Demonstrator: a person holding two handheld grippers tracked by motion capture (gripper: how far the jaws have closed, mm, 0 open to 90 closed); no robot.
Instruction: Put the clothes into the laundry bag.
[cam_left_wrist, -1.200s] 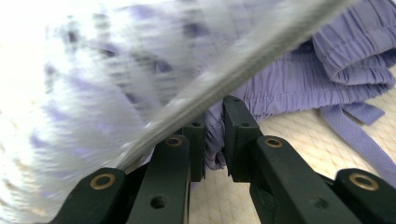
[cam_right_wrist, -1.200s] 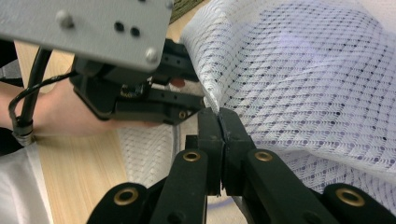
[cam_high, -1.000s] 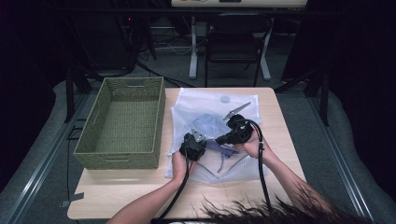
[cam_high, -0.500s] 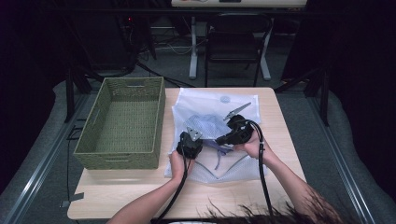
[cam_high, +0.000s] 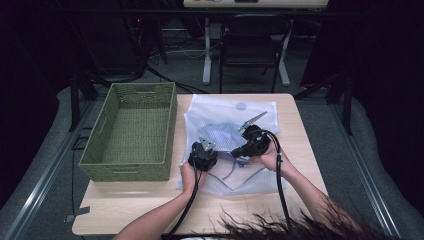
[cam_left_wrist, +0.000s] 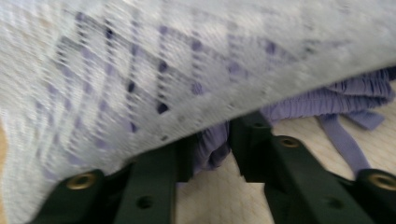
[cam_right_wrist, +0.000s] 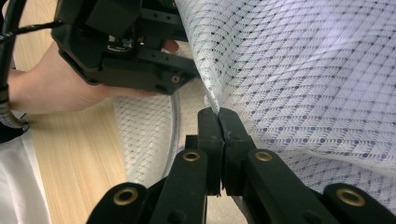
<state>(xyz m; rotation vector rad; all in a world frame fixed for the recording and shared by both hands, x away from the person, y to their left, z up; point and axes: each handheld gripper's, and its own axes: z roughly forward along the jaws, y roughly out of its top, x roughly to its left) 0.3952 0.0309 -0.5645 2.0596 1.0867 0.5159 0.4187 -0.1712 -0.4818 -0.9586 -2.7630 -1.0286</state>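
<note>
1. Wooden table (cam_high: 305, 150), dark room behind; woven basket (cam_high: 131, 131) stood on its left part, with nothing seen inside.
2. White mesh laundry bag (cam_high: 220, 112) lay flat on the table just right of the basket, long axis running away from the person.
3. Purple garment (cam_left_wrist: 327, 95) sat inside the bag's near mouth, between both hands.
4. Right gripper (cam_right_wrist: 218, 116): jaws pinched tight on the bag's upper mesh edge, lifting it.
5. Left gripper (cam_left_wrist: 205, 154): jaws just opening, garment's gathered hem between the fingertips, grip loosening; it was the nearer tool, garment directly ahead, under the lifted mesh.
</note>
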